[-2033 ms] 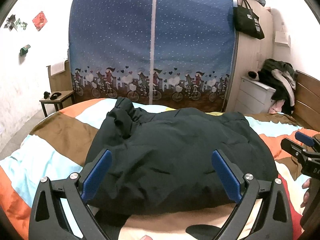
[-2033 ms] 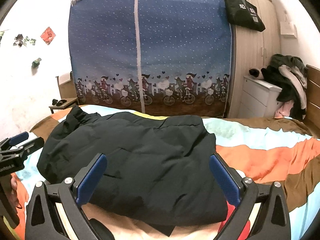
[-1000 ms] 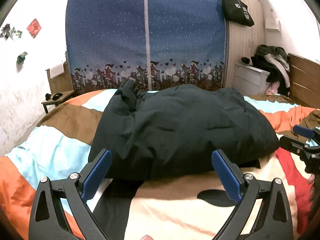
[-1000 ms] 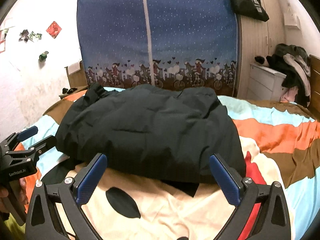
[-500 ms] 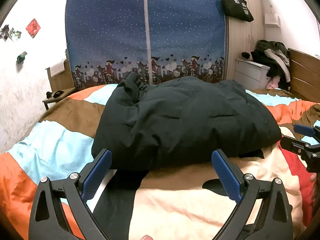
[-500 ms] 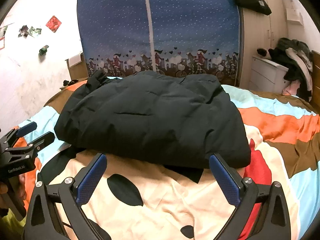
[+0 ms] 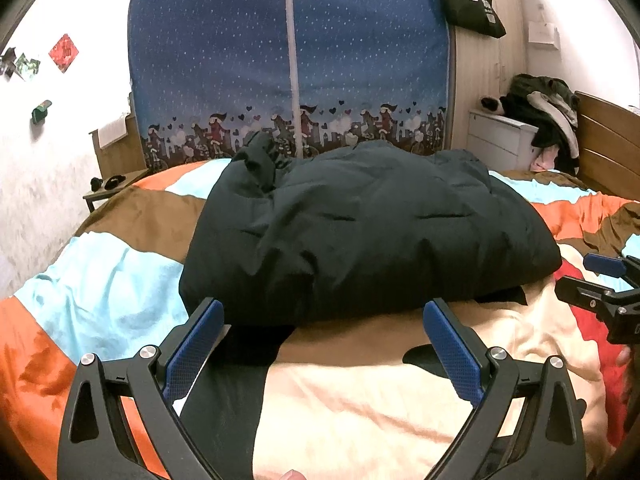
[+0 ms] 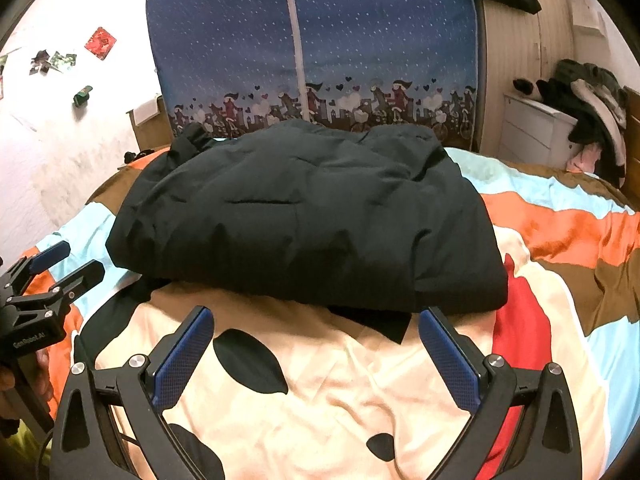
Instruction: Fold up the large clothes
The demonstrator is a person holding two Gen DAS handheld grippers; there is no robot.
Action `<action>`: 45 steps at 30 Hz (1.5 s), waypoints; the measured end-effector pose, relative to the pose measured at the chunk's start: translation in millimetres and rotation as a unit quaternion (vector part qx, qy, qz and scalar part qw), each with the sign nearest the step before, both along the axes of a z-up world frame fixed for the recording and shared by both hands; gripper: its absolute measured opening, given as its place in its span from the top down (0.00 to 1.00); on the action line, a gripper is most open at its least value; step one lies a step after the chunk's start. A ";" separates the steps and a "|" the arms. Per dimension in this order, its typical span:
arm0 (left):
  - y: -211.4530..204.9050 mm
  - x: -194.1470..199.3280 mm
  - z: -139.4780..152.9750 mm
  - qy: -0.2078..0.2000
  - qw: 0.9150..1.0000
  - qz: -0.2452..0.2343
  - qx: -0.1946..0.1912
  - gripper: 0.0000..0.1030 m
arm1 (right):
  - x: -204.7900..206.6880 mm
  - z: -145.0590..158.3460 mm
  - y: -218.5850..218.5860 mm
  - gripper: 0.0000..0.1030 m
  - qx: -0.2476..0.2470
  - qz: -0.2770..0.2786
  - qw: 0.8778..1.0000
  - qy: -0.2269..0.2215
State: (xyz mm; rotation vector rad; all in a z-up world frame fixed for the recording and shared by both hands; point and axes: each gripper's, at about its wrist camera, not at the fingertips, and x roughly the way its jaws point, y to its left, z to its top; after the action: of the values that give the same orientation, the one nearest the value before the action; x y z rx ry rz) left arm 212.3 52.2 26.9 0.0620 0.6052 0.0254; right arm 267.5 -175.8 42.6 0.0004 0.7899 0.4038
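Both claws have pulled back from the coat. Left claw and right claw are wide and hold nothing. Black coat sits folded on the bed, so it looks finished.

Jacket on bed

At the left edge of the right wrist view, the body of the left hand-held gripper bears small white lettering that looks like "GenRobot.AI". The black tote bag, hanging upper right in the left wrist view, carries white characters and a small printed block, too small to read.
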 end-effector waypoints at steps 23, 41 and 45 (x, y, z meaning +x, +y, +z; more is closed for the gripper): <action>-4.6 -4.4 -6.2 0.006 1.000 0.000 0.002 0.05 | 2.1 -2.6 -3.9 0.00 0.005 -0.005 1.000 0.009; -5.7 -4.2 -6.5 0.005 1.000 0.001 0.003 0.05 | 2.2 -2.6 -5.0 0.00 0.005 -0.005 1.000 0.009; -5.7 -4.5 -6.4 0.005 1.000 0.000 0.003 0.05 | 2.2 -2.6 -5.4 0.00 0.005 -0.005 1.000 0.010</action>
State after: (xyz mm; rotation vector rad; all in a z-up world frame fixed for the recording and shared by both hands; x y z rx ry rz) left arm 207.8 46.6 20.5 0.0670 0.6160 0.0268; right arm 269.7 -181.2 40.0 0.0185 0.8065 0.3986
